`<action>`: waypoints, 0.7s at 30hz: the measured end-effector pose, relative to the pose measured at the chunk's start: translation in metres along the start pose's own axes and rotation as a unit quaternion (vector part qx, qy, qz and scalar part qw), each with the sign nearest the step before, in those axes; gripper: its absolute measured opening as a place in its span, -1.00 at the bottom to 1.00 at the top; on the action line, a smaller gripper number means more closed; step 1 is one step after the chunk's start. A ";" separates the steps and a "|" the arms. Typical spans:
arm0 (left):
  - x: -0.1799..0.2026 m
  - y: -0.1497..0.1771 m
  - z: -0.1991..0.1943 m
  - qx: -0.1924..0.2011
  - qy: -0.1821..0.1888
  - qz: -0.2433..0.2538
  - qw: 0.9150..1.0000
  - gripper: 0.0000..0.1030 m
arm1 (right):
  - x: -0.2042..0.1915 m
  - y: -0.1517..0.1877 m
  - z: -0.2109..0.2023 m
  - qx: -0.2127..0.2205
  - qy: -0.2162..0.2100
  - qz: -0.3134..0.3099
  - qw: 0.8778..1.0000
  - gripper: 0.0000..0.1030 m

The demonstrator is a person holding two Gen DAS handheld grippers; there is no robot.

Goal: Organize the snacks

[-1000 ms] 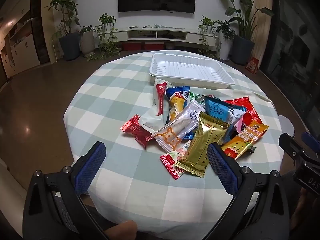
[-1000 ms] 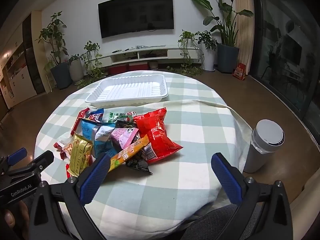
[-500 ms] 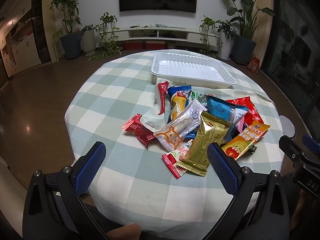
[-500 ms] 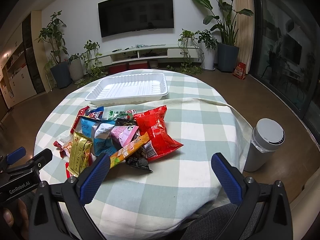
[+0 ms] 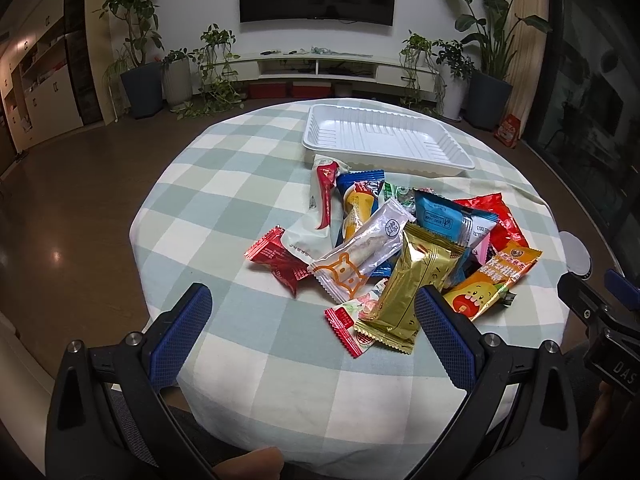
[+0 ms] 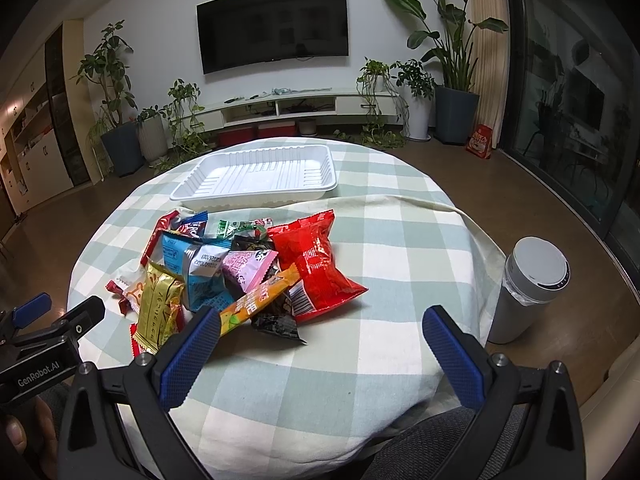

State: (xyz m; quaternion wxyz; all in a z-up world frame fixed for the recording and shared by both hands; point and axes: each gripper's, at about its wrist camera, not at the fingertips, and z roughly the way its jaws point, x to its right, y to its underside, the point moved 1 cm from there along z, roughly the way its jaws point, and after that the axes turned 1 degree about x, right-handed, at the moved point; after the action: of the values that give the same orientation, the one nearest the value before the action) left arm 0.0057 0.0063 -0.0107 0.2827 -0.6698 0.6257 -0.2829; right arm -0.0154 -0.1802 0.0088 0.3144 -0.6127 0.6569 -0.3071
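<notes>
Round checked-cloth table [image 5: 248,184], both grippers [image 5: 312,334] [image 6: 320,346] level at near edge, fingers wide, crinkly foil snack packets [image 5: 400,252], ribbed white plastic tray [image 5: 380,138] at far edge.

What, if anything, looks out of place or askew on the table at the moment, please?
The snack packets lie jumbled, overlapping at all angles, in front of the white tray, which holds nothing. The checked tablecloth is rucked into a ridge beside the tray. Nothing looks torn or spilled.
</notes>
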 end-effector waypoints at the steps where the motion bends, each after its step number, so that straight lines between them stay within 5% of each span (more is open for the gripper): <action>1: 0.000 0.000 0.000 0.000 0.001 0.000 1.000 0.99 | 0.000 0.000 0.000 0.000 0.000 0.000 1.000 1.00; 21: 0.000 0.000 0.000 -0.001 0.000 0.001 1.000 0.99 | 0.000 0.000 0.001 -0.001 0.001 0.000 1.000 1.00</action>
State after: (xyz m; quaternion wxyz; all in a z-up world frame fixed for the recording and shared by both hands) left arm 0.0061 0.0066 -0.0107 0.2822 -0.6696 0.6265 -0.2819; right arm -0.0149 -0.1798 0.0083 0.3135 -0.6127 0.6574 -0.3067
